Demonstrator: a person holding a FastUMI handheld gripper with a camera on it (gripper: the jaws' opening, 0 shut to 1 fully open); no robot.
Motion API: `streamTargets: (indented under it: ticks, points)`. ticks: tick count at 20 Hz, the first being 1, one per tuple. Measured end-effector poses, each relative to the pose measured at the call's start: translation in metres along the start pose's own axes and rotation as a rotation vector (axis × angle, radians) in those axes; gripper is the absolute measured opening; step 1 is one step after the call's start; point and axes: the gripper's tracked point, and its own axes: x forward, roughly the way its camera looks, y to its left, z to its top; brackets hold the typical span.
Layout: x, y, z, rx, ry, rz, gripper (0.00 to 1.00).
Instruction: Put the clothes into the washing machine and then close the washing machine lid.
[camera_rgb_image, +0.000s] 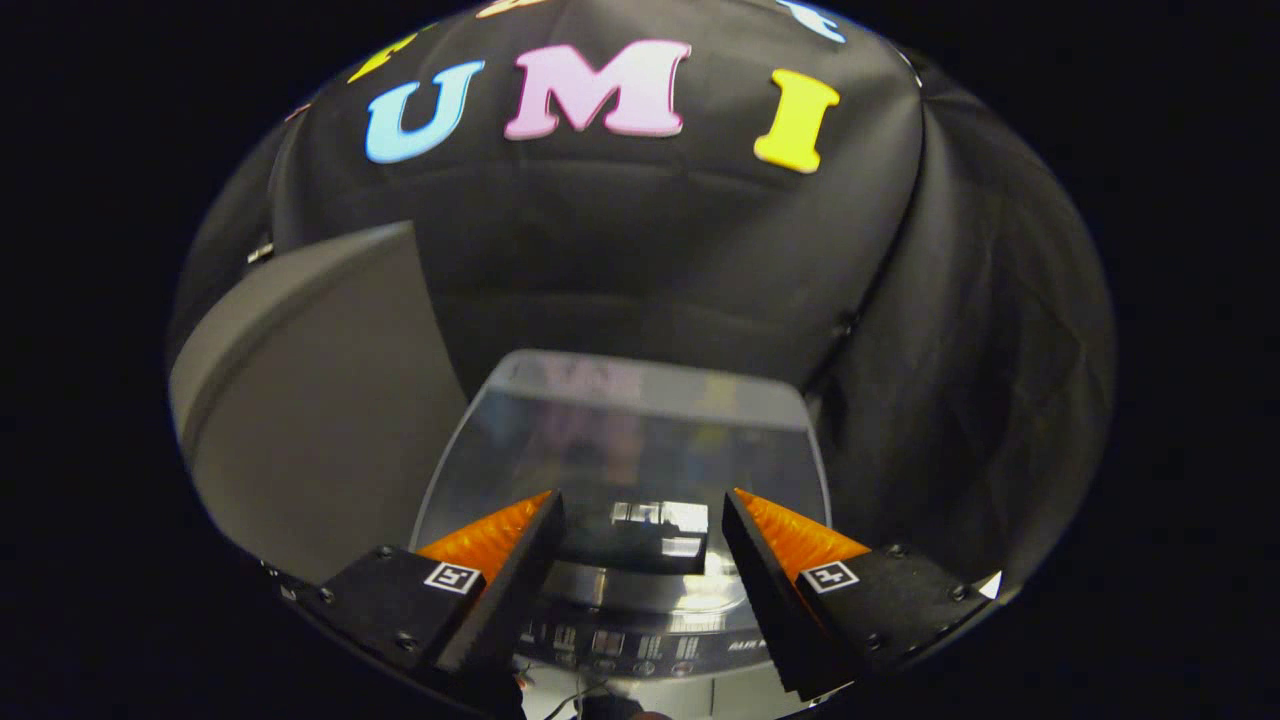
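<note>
Gripper view: released tongs (640, 510) above closed washing machine lid (620, 440), fingertips apart.

Glossy, glass-like washing machine lid (620, 440), smooth and mirroring the booth. Shiny control strip (640, 640) along its near edge, plastic by the look. Matt, smooth grey panel (310, 400) to the left. Soft, creased matt cloth wall (960, 350) behind and right. Ribbed, rubbery-looking pads (495, 535) on the spread-apart fingers of the gripper (640, 530).
</note>
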Motion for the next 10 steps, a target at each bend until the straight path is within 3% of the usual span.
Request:
streamTargets:
  ticks: [3,7,10]
  points:
    - [-0.002,-0.003,0.002,-0.032,-0.003,0.001,1.0]
    - [0.002,0.001,0.002,0.049,0.001,0.008,1.0]
    - [0.002,0.001,0.004,0.034,0.012,0.02,1.0]
